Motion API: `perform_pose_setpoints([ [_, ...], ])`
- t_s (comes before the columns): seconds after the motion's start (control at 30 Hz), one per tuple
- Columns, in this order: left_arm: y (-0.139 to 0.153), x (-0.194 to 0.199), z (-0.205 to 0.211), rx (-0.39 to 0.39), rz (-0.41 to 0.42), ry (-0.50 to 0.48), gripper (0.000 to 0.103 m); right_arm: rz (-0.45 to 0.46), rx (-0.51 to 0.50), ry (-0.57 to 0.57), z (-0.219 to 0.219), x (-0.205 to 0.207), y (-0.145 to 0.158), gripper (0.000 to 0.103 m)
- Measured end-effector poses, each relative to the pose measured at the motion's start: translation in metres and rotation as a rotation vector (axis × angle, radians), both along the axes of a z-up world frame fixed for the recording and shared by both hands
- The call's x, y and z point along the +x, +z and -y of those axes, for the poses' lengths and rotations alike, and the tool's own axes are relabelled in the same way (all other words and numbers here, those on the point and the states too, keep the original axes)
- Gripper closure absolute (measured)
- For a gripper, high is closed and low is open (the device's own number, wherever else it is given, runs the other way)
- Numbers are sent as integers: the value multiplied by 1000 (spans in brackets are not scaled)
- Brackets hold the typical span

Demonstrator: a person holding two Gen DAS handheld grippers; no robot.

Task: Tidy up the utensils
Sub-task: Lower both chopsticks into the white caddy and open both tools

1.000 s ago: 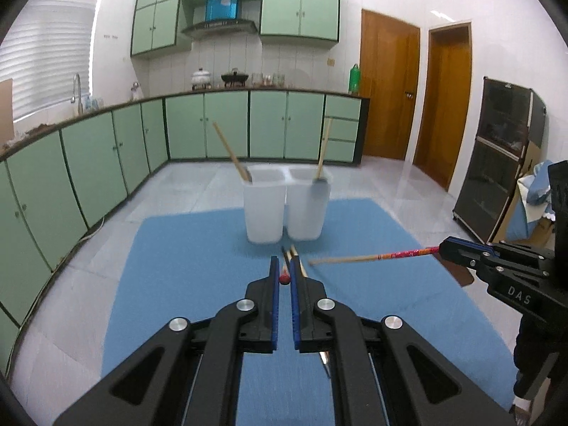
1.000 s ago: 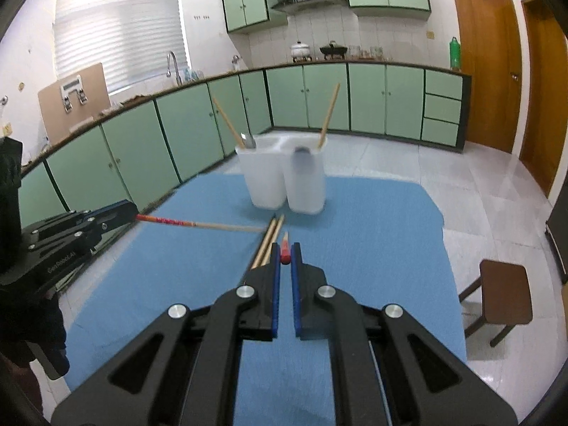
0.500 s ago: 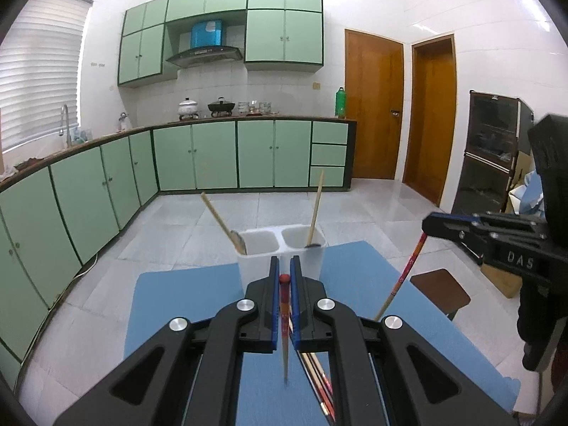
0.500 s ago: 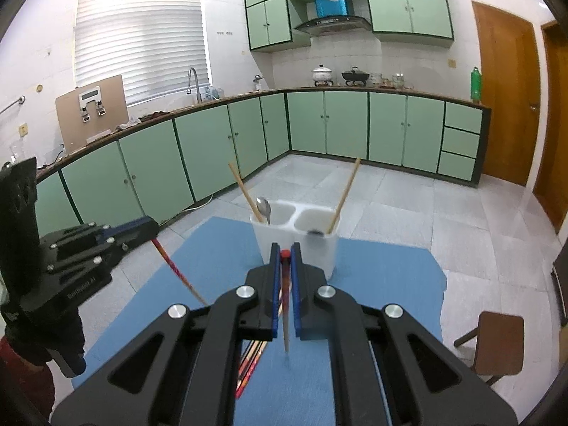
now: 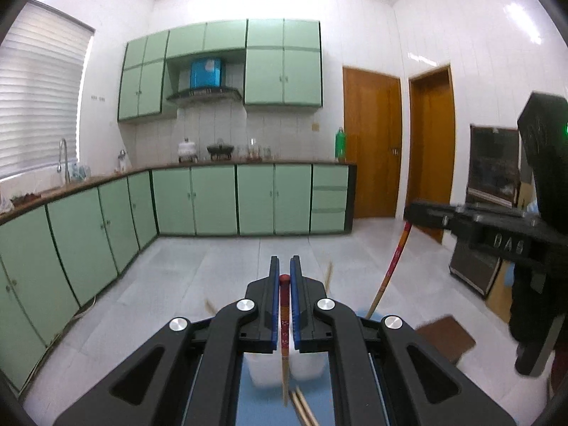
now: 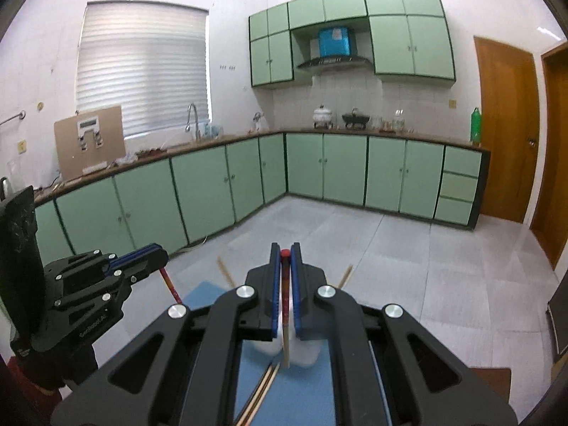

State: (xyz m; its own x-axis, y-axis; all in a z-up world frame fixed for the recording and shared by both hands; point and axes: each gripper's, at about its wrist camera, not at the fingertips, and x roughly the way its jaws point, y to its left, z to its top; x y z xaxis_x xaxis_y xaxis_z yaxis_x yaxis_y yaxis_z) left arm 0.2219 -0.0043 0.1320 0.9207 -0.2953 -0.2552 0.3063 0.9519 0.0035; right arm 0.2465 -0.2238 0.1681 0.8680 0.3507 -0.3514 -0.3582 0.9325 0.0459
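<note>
Both grippers are rising off the blue mat [image 5: 248, 401] now. The left gripper [image 5: 284, 277] is clamping one chopstick [image 5: 284, 323] in its fingers — the right gripper [image 6: 285, 261] another chopstick [image 6: 285, 323]. Each is dangling toward six o'clock over the white cups [image 6: 301, 353], ready for dropping in.

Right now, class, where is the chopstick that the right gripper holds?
In the right wrist view, the red-tipped chopstick hangs pinched in the right gripper, its bare end above the white utensil holder on the blue mat.
</note>
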Motion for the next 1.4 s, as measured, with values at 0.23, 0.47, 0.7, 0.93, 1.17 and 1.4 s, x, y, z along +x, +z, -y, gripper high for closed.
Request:
perform_pose_setpoints([
  [0.23,17,61,3,-44,91,36,97,31,8,-48,-3,57,5,98],
  [0.47,-24,108,9,-57,52,44,97,-33,-7,-63,-15,101,-37,98],
  [0.7,-73,135,7,-62,-91,28,97,-121,-50,-63,-27,114,-86,96],
  [0.93,-83,123,3,-36,-126,27,84,-128,-26,-82,-21,102,-95,80],
  [1.17,-66,89,-1,-22,-99,34,67,-62,7,-92,-5,59,-74,62],
  [1.4,-73,34,-10,-23,-99,40,51,-32,15,-115,10,-4,-86,36],
])
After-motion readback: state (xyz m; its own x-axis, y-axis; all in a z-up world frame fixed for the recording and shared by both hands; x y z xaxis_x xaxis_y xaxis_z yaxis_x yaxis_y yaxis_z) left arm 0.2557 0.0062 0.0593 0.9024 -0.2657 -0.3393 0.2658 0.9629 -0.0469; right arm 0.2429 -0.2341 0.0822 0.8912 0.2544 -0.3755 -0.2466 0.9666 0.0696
